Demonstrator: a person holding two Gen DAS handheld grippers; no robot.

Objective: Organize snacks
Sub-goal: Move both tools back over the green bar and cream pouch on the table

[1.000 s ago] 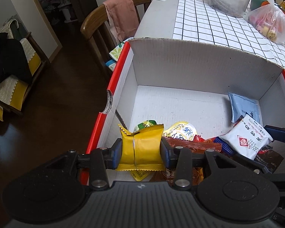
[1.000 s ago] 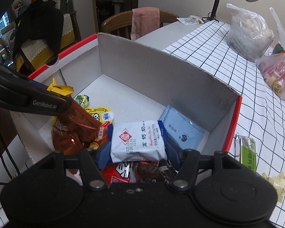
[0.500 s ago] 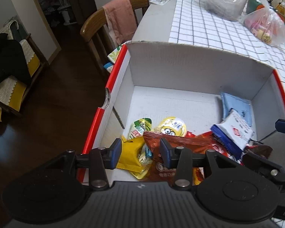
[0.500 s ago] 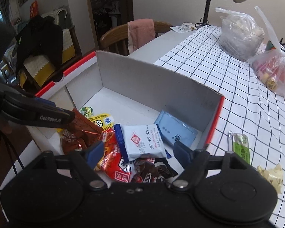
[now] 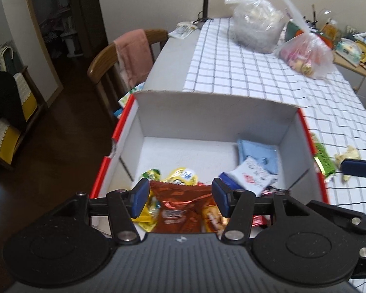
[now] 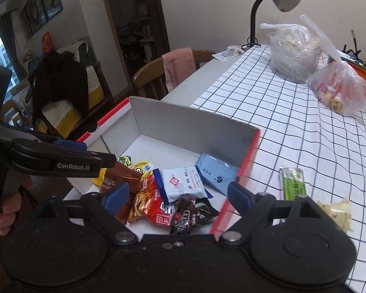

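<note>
Box: white cardboard box (image 5: 207, 112) with red outer edges, on the table (image 6: 292, 131) at its near-left corner; top open, far wall standing upright.
Snacks in box: all heaped toward the near end; far floor of the box bare.
Brown packet: brown foil packet (image 5: 180, 205), near-left of the heap, seen between the left gripper's pads but lying below them in the box.
Yellow packet: yellow packet (image 5: 144, 217), at the near-left wall, partly under the brown packet.
White packet: white packet with red diamond mark (image 6: 180, 183), middle of heap, resting on the red and dark wrappers.
Blue packet: pale blue flat packet (image 6: 217, 175), right side of box, leaning on the right wall, just beyond the white packet.
Red packet: red foil packet (image 6: 153, 205), near edge, beside a dark brown wrapper (image 6: 185, 216).
Outside box: green bar (image 6: 294, 183) on the checked cloth, right of the box; a crumpled pale wrapper (image 6: 336, 211) near it.
Left gripper: left gripper (image 5: 180, 195) above the near-left of the box; jaws part-way apart and opening; nothing gripped, pads touch no packet.
Right gripper: right gripper (image 6: 178, 195) above the near-right of the box; jaws wide and opening; nothing between the pads but the heap below.
Hand: hand (image 6: 5, 210) holds the left gripper's handle at the left edge of the right view.
Far table: two tied plastic bags (image 6: 295, 51) and a desk lamp (image 6: 278, 0).
</note>
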